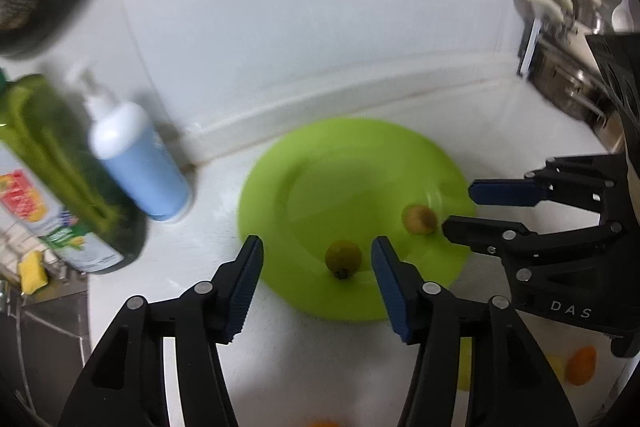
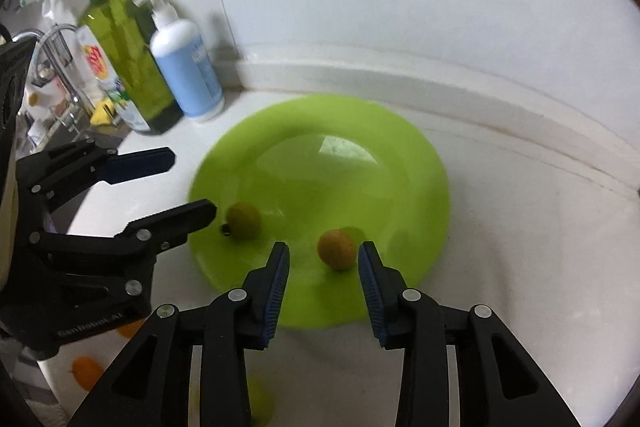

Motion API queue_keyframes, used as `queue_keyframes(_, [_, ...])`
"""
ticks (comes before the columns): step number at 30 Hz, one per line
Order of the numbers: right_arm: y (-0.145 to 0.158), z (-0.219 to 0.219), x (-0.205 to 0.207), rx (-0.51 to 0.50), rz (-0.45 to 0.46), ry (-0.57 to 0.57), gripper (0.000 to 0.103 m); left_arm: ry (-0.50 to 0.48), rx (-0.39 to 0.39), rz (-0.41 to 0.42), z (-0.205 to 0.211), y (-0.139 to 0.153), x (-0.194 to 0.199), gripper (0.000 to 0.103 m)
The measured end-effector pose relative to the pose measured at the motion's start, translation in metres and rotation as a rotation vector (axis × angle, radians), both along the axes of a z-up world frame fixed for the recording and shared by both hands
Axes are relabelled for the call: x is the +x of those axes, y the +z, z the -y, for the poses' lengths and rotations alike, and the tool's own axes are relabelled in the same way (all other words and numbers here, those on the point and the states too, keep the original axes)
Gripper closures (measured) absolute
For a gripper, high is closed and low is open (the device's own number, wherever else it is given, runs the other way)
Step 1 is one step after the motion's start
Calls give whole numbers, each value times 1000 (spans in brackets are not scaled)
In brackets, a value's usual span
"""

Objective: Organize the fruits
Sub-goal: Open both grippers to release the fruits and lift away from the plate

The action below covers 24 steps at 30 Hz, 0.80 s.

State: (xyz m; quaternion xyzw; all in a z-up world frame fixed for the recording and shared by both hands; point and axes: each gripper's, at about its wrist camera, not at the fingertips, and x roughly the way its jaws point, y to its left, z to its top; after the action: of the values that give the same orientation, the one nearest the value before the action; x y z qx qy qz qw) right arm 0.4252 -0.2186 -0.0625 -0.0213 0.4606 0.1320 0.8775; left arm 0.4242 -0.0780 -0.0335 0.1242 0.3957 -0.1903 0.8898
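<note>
Your left gripper (image 1: 316, 259) stands open above a green fruit (image 1: 343, 258) on the plate (image 1: 320, 155). Your right gripper (image 2: 323, 263) is open too, empty, over the orange fruit (image 2: 337, 249).

A home kitchen. A white counter (image 2: 500, 227) meets a white backsplash (image 2: 400, 7). A green dish-soap bottle (image 2: 128, 59), pump bottle (image 2: 188, 67) and tap (image 2: 52, 39) stand beside it.

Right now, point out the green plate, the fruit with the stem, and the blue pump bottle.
green plate (image 2: 360, 131): right wrist view, bare far rim.
fruit with the stem (image 1: 343, 256): left wrist view, its middle.
blue pump bottle (image 2: 192, 75): right wrist view, its body.
</note>
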Motion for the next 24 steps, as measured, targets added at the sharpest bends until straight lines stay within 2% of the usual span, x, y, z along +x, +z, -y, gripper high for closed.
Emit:
queue_keyframes(3, [21,-1,-25,-4,71,-23,66,13,-31,38,-11,17,-21,42])
queue_keyframes(7, [45,-2,-58,-6,158,-56,59,24,-49,95,-21,34,-52,39])
queue_keyframes(12, [67,-6,-101,-8,237,-79,59,13,-66,140,-29,47,-88,38])
queue_keyframes(18, [75,-10,-142,-11,274,-99,59,4,-85,165,-37,52,-127,37])
queue_keyframes(24, [73,-15,-178,-34,304,-139,59,-15,-57,194,-38,44,-154,37])
